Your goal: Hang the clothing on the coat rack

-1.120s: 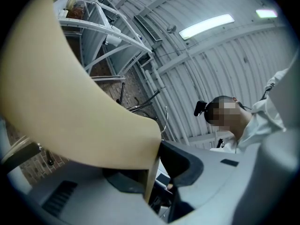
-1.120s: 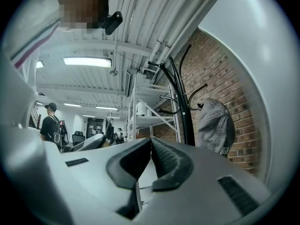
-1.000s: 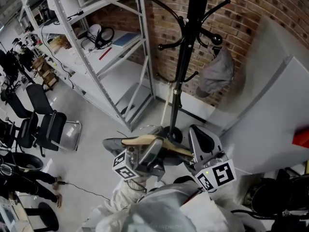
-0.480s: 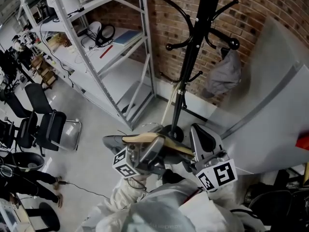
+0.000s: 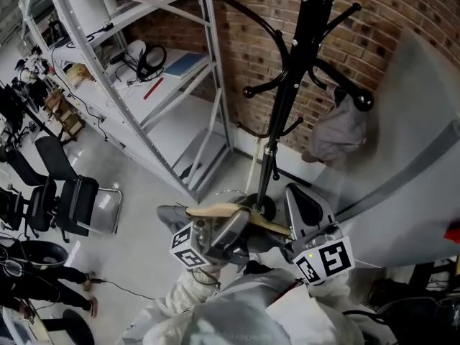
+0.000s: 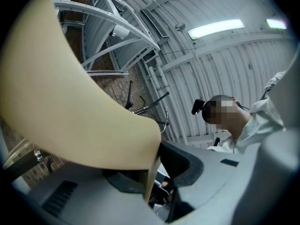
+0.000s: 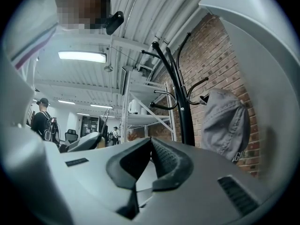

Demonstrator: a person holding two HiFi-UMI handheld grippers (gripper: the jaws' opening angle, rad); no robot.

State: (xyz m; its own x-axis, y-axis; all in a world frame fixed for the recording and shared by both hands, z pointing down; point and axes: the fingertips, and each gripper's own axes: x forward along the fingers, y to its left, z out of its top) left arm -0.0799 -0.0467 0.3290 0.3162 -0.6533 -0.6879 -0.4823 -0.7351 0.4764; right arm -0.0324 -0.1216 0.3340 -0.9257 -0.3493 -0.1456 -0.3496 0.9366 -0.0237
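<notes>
**Grippers at the coat rack (image 5: pixel 284 99)**

Metal shelving (image 5: pixel 144 113) stands left of the black rack, against a brick wall (image 5: pixel 244 20). A grey cap (image 5: pixel 341 131) hangs from a right-hand hook. Low before the rack's base, the left gripper (image 6: pixel 157 161) clamps a wooden hanger (image 5: pixel 215 209), perhaps bearing dark cloth. Beside it, the right gripper (image 7: pixel 151 142) has its jaws together, empty.

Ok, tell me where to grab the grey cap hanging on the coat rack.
Best grip the grey cap by its slack lower fabric, coming from the open room side, since the brick wall sits right behind it. It hangs from an upturned, ball-tipped hook on the coat rack, so pinching low and lifting up over the tip should free it.
</notes>
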